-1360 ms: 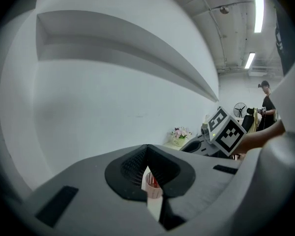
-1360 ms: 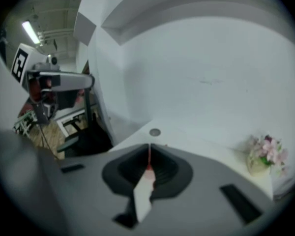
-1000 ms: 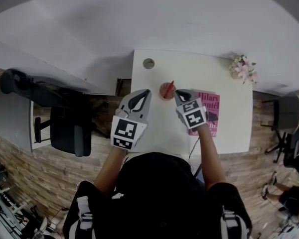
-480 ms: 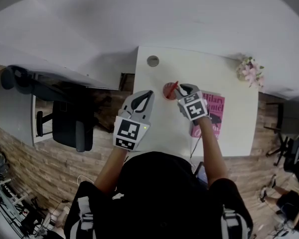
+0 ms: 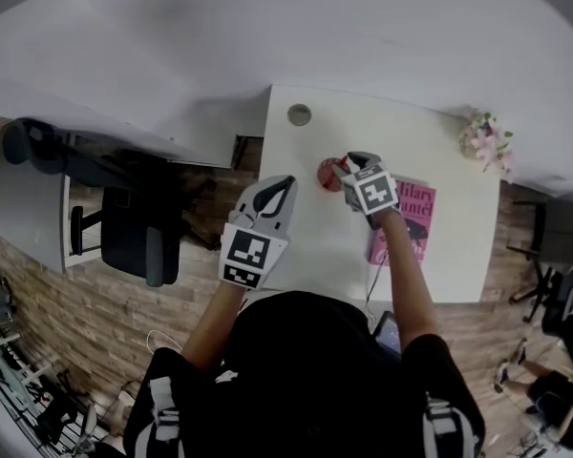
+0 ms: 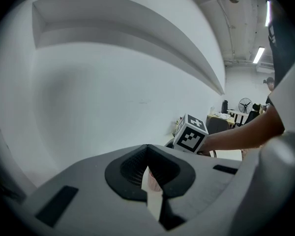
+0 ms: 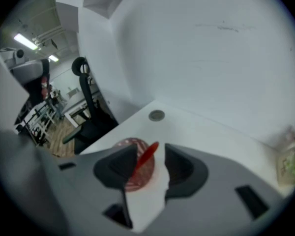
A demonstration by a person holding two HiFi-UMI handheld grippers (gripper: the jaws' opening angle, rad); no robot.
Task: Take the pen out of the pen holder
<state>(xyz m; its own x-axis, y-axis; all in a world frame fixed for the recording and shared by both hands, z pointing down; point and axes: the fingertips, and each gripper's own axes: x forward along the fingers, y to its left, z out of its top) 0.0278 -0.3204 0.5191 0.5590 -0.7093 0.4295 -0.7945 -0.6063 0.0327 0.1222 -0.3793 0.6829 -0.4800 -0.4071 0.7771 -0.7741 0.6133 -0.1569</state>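
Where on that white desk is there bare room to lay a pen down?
Bare: the far strip between the cable hole and the flowers, and the near stretch between the left gripper and the pink book. Crowded: around the red pen holder, where the right gripper, fingers opening around the pen, hovers.

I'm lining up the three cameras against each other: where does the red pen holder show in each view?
Head view: the pen holder sits just above centre, on the white table.
Left gripper view: low centre, only a pinkish sliver shows, probably the holder.
Right gripper view: low centre, with the red pen standing in it.
Shared landmark: the round grommet, seen in the head and right gripper views only.
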